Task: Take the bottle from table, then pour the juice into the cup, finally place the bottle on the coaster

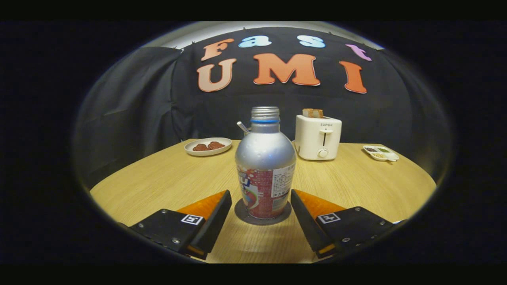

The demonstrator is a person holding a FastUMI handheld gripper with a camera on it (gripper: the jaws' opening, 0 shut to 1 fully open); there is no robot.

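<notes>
A silver bottle [265, 158] with a red printed label and no cap stands upright on a dark round coaster [242, 213] on the wooden table [158, 182]. My gripper [260, 194] is open, one finger on each side of the bottle's lower body. The left finger stands a little off the bottle and the right finger is very close to it; neither presses on it. A thin straw-like piece [242, 127] sticks out from behind the bottle's left shoulder; whatever it belongs to is hidden by the bottle.
Beyond the bottle stand a white plate [208, 146] with brown food at the back left, a white toaster [318, 136] holding toast at the back right, and a small white divided dish [381, 152] farther right. The table's curved edge runs along both sides.
</notes>
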